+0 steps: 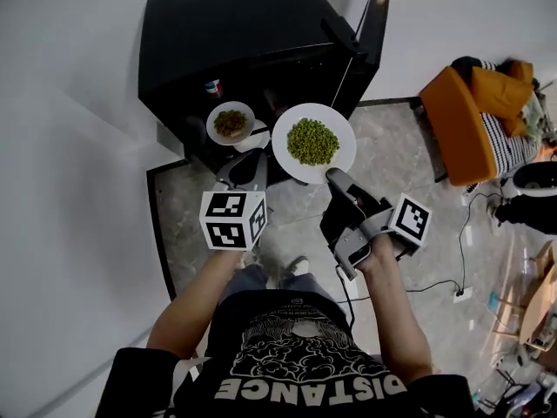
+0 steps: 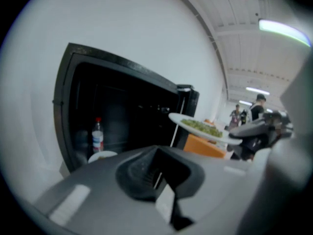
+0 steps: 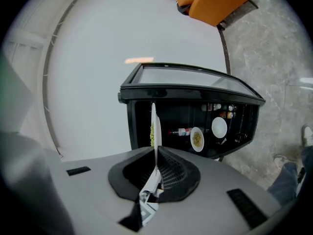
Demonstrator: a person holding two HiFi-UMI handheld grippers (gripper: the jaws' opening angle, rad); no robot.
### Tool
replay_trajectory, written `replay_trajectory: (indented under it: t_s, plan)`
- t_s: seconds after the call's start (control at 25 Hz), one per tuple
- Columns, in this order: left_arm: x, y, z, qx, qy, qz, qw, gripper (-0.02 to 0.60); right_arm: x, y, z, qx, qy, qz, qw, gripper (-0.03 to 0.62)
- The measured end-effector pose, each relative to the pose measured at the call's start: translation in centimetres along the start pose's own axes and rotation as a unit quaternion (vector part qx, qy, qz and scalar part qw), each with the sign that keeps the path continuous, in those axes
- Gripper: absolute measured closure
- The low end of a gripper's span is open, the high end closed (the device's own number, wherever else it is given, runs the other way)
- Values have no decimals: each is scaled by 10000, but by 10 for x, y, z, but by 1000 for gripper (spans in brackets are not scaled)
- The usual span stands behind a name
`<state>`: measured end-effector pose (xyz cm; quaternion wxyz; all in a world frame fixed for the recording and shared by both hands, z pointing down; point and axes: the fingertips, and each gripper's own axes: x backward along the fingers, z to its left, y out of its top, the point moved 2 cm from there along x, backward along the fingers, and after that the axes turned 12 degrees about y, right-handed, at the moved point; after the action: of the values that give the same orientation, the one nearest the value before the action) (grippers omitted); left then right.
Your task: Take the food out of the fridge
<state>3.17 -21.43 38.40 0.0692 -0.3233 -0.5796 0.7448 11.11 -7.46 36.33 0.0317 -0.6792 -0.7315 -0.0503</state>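
A: While the black fridge (image 1: 235,33) stands open at the top of the head view, where is the food?

B: The big white plate (image 1: 344,129) of green peas (image 1: 312,141) is outside the fridge. It is in the middle of the picture, up in the air over the grey floor (image 1: 178,233).

A: What holds it up?

B: The right gripper (image 1: 334,178) does. Its jaws are clamped on the near rim of the plate. In the right gripper view the plate looks like a thin white line standing up between the jaws.

A: And the left gripper (image 1: 246,169)?

B: It is just to the left of the big plate, below the fridge opening. Its jaws are together, and nothing is between them.

A: Is there more food in the fridge?

B: Yes. A small plate (image 1: 231,122) with brownish food sits inside, to the left of the big plate. A bottle (image 2: 98,136) with a red cap stands farther in. A white dish (image 3: 219,127) shows there too.

A: What else is around?

B: An orange chair (image 1: 457,120) stands at the right side of the head view.
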Motion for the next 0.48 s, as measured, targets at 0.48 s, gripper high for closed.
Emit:
replay_trajectory:
  t_s: [0.48]
  plan:
    - [-3,25,22,-263,-960,-58,9950,580,-47,2,96,420,474,-497,9968,582]
